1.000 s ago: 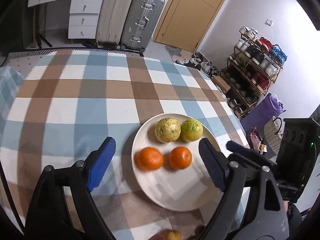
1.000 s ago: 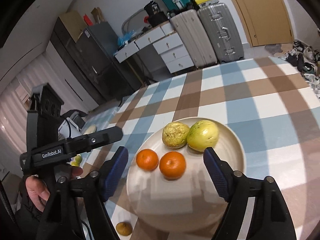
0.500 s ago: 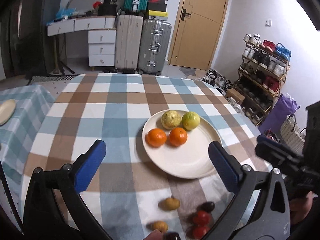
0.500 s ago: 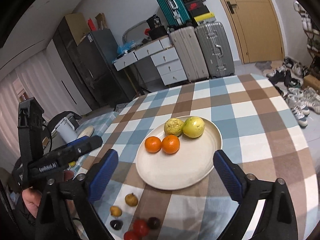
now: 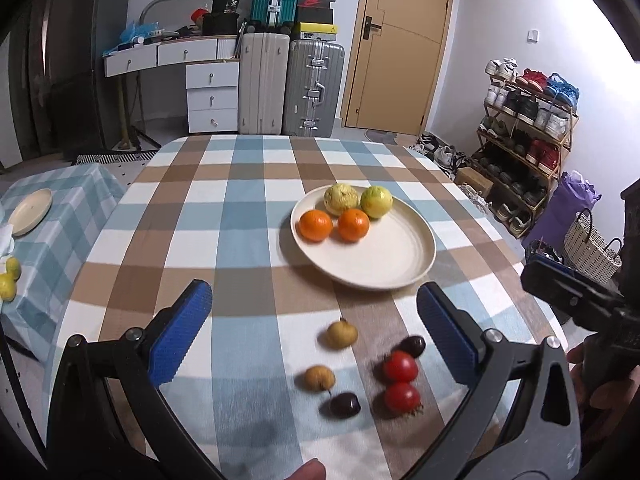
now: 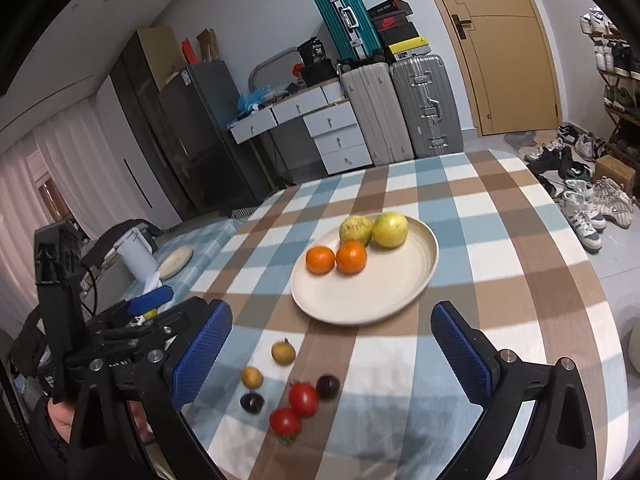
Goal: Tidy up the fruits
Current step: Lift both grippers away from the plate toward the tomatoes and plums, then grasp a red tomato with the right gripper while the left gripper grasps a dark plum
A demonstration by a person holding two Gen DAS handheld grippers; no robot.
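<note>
Grippers pulled back from plate | left gripper wide | right gripper wide

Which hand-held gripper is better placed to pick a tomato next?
Probably the left hand-held gripper: open, with both tomatoes between its fingers. In the right hand-held gripper's view they sit left of centre.

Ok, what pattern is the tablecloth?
The tablecloth is a blue, brown and white check, clearest in the left wrist view.
</note>
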